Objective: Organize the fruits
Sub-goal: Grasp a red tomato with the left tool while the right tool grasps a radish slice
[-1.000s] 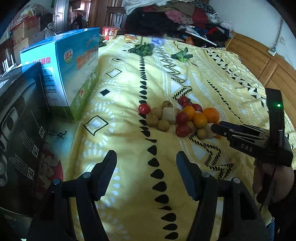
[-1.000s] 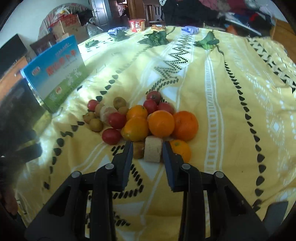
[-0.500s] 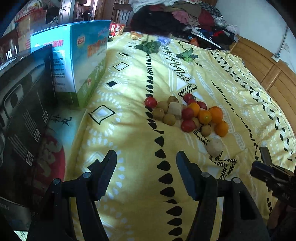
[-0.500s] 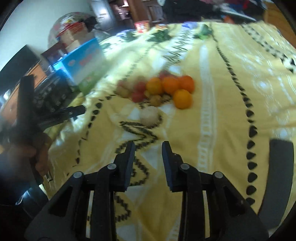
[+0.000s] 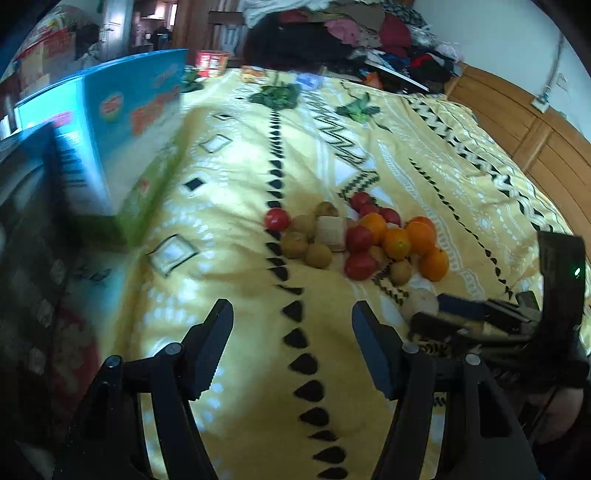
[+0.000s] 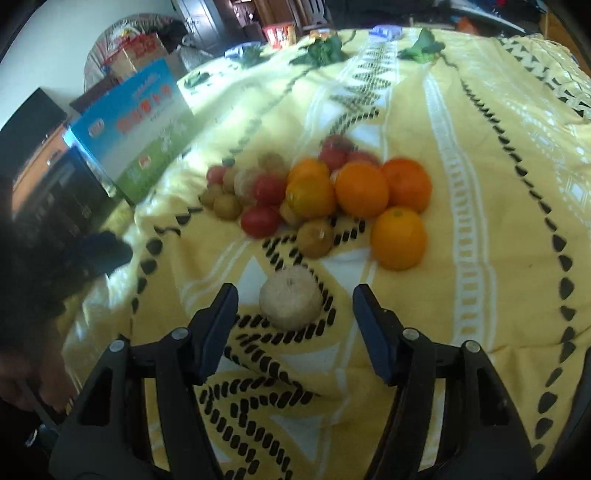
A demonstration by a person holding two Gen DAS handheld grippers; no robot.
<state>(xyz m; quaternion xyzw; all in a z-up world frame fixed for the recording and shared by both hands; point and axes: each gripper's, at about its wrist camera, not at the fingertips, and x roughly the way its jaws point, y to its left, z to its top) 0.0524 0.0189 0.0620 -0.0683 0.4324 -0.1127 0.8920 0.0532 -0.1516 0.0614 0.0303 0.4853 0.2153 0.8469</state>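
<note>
A heap of fruit lies on the yellow patterned bedspread (image 5: 229,177): oranges (image 6: 362,190), red tomatoes (image 6: 260,220) and small brown kiwis (image 6: 314,238). A pale round fruit (image 6: 291,302) lies apart from the heap, just ahead of and between the fingers of my right gripper (image 6: 293,314), which is open and empty. In the left wrist view the heap (image 5: 354,240) is ahead, and the right gripper (image 5: 439,310) reaches in from the right beside the pale fruit (image 5: 421,301). My left gripper (image 5: 291,332) is open and empty, short of the heap.
A blue and green carton (image 5: 122,147) stands on the left of the bed with a dark box (image 5: 26,236) in front of it. Green leafy items (image 5: 277,94) lie at the far end. Piled clothes (image 5: 332,33) are beyond. A wooden headboard (image 5: 535,144) runs along the right.
The right gripper drew back from the heap, then came forward again and opened wide around the pale fruit, which now lies apart from the heap. The left gripper stayed open and shifted slightly.
</note>
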